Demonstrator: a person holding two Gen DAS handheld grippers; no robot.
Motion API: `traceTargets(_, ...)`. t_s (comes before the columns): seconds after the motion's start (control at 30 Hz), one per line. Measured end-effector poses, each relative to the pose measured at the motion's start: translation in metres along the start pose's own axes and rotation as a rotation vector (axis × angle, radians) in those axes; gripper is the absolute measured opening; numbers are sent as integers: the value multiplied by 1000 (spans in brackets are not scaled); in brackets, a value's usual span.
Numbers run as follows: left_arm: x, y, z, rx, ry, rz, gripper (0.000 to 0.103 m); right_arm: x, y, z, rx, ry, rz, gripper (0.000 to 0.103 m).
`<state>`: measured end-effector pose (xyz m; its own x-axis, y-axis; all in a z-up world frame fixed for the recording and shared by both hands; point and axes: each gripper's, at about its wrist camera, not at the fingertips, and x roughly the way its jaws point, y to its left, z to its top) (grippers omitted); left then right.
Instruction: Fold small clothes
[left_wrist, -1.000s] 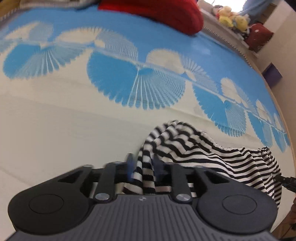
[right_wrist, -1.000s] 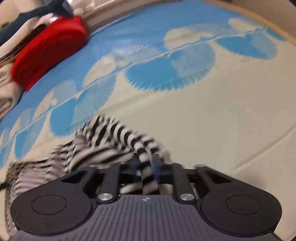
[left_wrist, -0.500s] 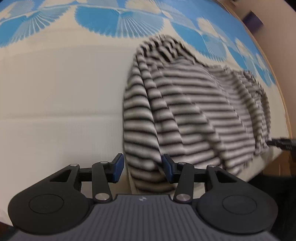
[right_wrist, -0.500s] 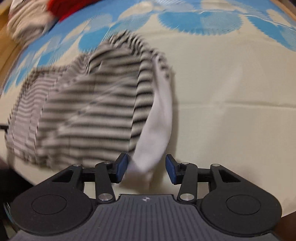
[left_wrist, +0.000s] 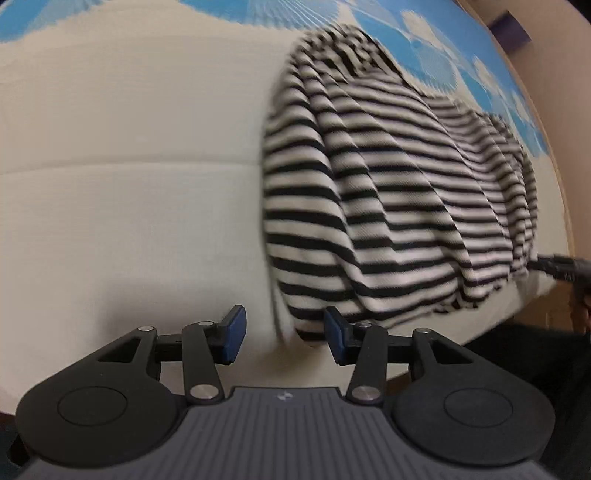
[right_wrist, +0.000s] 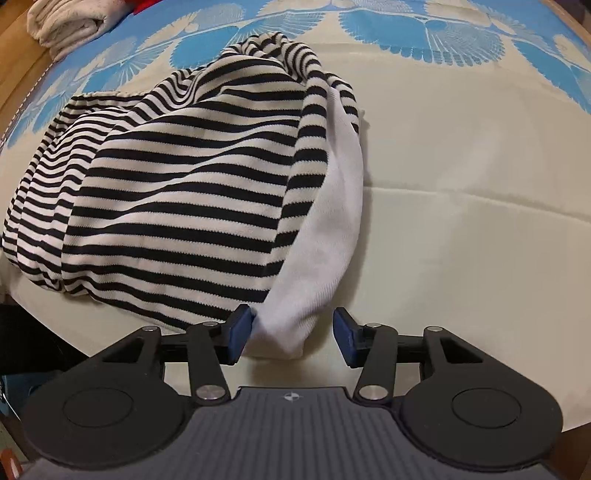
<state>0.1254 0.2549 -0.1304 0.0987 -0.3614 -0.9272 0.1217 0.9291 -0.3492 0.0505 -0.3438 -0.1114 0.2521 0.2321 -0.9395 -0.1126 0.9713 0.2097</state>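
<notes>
Nearest the left wrist camera, the left gripper stands spread, its blue pads apart after the jaws have just been opening. The lower hem of the striped shirt lies between them but neither pad presses on it. The right gripper is likewise spread, its jaws having just been opening too. The shirt's white sleeve end lies in the gap, brushing the left-hand pad at most, though that contact is hard to judge.

The black-and-white striped shirt lies bunched and rumpled near the front edge of the bed, on the plain cream part of a bedspread. A faint fold line crosses the cream cloth. Farther back the spread turns blue with white fan-shaped motifs.

At the far left corner in the right wrist view sits a folded cream garment, cut off by the frame, with a sliver of something red behind it. In the left wrist view a dark cable end pokes in from the right edge. A wooden bed frame runs along the side, and the shirt there is motion-blurred.
</notes>
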Motion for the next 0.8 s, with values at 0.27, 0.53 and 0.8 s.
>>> traceTargets(0.27, 23, -10, 9, 31, 32, -63, 11, 1, 12, 3, -37, -9, 23, 22)
traceTargets(0.53, -28, 3, -4, 56, -141, 64, 3, -48, -20, 0, 30, -156, 6, 0)
traceTargets(0.8, 3, -19, -22, 204, 27, 186, 5, -51, -55, -8, 156, -132, -122, 0)
